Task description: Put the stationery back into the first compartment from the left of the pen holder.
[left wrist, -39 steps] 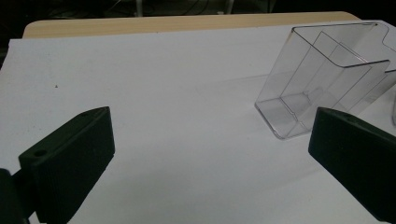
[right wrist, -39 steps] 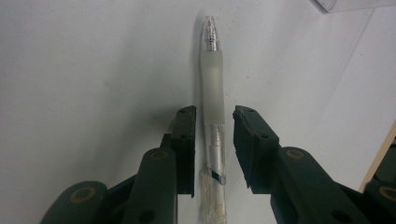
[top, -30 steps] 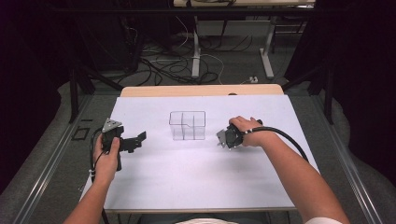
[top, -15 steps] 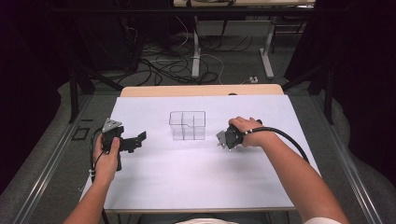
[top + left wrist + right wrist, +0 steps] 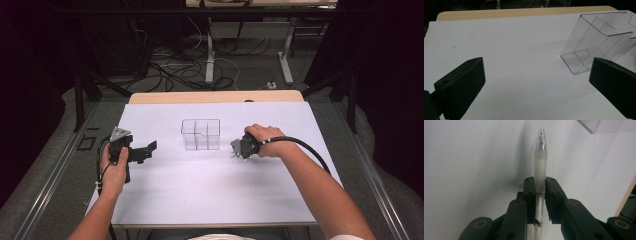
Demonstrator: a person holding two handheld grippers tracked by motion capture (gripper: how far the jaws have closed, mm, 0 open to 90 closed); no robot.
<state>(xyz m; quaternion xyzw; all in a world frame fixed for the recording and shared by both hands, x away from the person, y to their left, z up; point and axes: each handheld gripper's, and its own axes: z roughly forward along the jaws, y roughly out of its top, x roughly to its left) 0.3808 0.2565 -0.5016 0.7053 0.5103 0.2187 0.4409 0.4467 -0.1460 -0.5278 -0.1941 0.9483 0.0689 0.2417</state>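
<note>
A clear plastic holder (image 5: 201, 135) with several compartments stands upright at the middle of the white table; in the left gripper view the holder (image 5: 596, 42) sits ahead to the right. My right gripper (image 5: 234, 149) rests low on the table just right of the holder. In the right gripper view my right gripper (image 5: 539, 183) is shut on a clear pen (image 5: 541, 165) with a frosted grip, its tip pointing away from me, over the white surface. My left gripper (image 5: 146, 150) is left of the holder and apart from it. Its jaws stand wide open around bare table, my left gripper (image 5: 536, 82) holding nothing.
The white table top (image 5: 210, 190) has a wooden strip (image 5: 215, 97) along its far edge. Beyond it, cables and table legs (image 5: 210, 55) lie on a dark floor. A black cable (image 5: 305, 150) trails from the right gripper along the forearm.
</note>
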